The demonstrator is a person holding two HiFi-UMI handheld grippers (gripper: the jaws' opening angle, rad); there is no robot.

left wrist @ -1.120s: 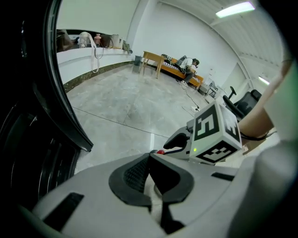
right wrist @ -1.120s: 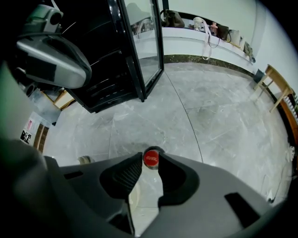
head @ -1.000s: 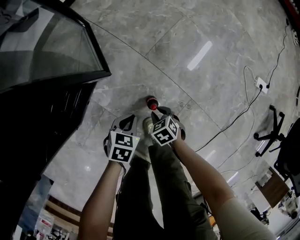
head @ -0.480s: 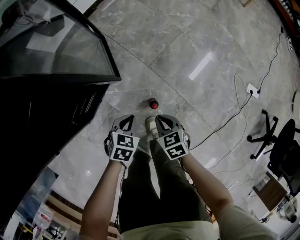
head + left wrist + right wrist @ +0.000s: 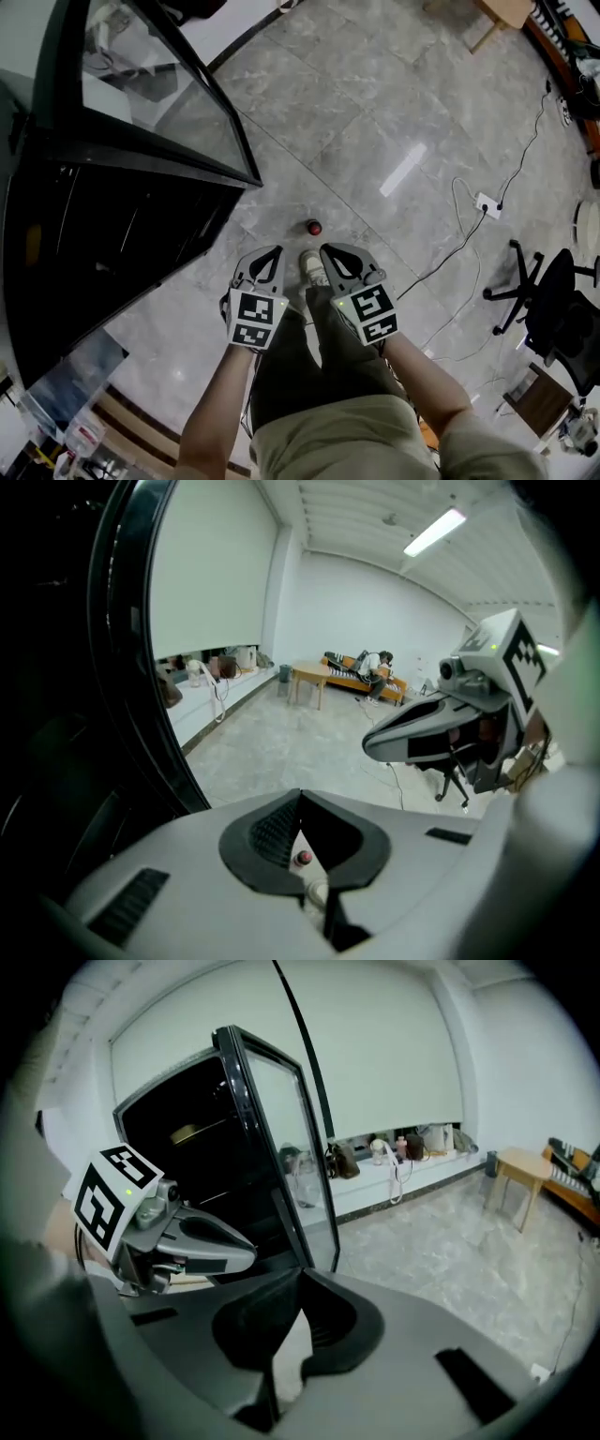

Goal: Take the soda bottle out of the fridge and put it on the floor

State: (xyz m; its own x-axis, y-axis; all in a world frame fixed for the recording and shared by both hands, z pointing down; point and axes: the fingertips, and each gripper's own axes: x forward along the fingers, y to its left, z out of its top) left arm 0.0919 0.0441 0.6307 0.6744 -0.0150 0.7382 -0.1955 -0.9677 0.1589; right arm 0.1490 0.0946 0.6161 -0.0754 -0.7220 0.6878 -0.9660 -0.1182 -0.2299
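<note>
Both grippers have come up and away from the soda bottle (image 5: 313,227) since a second ago, when the right gripper (image 5: 335,253) was down beside its red cap; the person now stands taller and the bottle looks smaller below.

It stands upright on the grey stone floor (image 5: 375,122), just ahead of the person's shoe (image 5: 312,267), and nothing is touching it. From above only the red cap and a bit of dark shoulder show. The left gripper (image 5: 270,253) sees that same cap far below through the slot behind its clenched jaws.

The right gripper's jaws are pressed tip to tip with nothing between them, and the left gripper's are closed just the same and empty. The two hang side by side in front of the person's legs, well above the bottle.

To the left the black fridge (image 5: 112,225) stands with its glass door (image 5: 159,103) swung wide open. Off to the right, well apart, a power strip (image 5: 486,203) with its cable lies on the floor near an office chair (image 5: 553,300).

As I judge it, the job is done: the bottle is out and set down. Only the open door might still want shutting, though the task does not ask for it.
</note>
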